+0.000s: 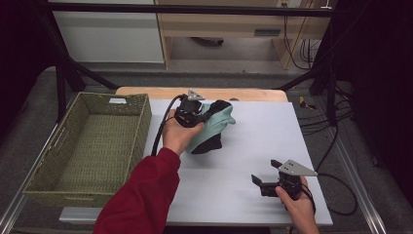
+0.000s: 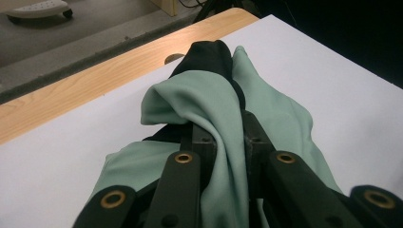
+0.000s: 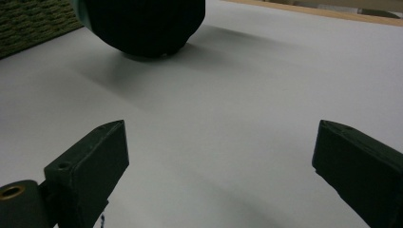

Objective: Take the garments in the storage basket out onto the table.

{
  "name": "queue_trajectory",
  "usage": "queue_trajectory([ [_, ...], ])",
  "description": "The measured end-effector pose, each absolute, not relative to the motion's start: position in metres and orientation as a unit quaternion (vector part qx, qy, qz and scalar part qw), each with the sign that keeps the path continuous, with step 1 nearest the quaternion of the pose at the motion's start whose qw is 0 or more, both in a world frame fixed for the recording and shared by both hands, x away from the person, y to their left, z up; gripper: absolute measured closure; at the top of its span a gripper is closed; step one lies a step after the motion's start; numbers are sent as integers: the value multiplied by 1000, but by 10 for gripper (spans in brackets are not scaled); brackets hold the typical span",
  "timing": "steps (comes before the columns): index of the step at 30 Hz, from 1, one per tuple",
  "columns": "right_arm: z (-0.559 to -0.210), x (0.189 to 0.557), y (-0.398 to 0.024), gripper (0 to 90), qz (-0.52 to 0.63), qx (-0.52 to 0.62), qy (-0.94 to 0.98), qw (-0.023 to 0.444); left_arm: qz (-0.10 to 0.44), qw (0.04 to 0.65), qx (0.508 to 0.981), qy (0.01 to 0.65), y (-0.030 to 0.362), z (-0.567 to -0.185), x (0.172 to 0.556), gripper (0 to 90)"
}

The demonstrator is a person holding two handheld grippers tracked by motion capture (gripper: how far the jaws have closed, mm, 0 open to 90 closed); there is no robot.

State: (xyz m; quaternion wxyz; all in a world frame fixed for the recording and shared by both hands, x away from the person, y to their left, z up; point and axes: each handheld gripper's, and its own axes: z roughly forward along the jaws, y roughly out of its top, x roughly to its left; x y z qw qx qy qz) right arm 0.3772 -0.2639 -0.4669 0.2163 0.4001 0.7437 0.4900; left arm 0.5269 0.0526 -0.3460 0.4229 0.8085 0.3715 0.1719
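A bundle of mint-green and black cloth lies bunched at the back middle of the white table sheet. My left gripper is shut on a fold of the mint-green cloth, which runs between its black jaws and drapes over them. A black part of the cloth pokes up beyond the green fold. My right gripper rests low near the front right of the sheet, open, with only bare sheet between its fingertips. The dark underside of the cloth bundle sits well ahead of it.
A woven green basket stands to the left of the sheet and holds nothing. The wooden table edge shows behind the sheet. Cables trail over the floor at the right.
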Motion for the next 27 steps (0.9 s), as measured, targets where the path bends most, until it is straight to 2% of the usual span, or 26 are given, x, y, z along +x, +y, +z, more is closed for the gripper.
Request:
queue_trajectory([
  [27, -467, 378, -263, 47, 487, 400, 745, 218, 150, 429, 811, 367, 45, -379, 510, 772],
])
